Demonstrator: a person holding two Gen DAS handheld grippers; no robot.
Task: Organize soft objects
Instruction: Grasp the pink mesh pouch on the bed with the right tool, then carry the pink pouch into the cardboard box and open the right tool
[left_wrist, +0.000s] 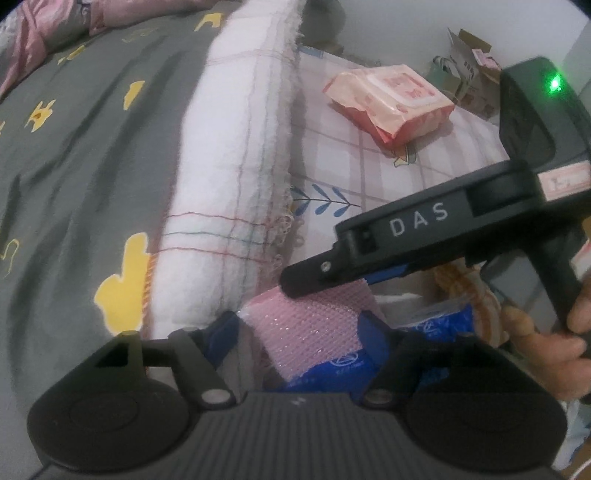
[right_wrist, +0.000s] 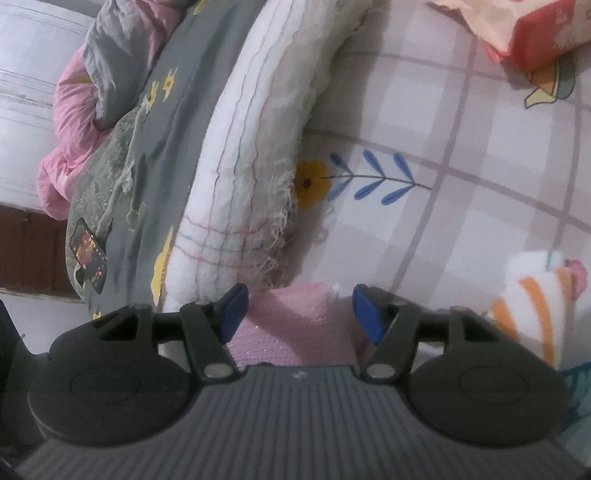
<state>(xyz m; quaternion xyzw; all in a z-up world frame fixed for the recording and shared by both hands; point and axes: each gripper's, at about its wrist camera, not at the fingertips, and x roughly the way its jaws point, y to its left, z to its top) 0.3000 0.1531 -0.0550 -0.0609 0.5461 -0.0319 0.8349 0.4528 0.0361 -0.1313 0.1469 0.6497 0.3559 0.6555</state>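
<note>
Between the blue pads of both grippers sits the pink mesh cloth (left_wrist: 314, 325), on the bed by the white rolled blanket (left_wrist: 229, 166). Left gripper (left_wrist: 299, 332) and right gripper (right_wrist: 299, 314) both straddle it, spread; whether either presses it, I cannot tell. Best close one gently, mid-cloth, before lifting.
</note>
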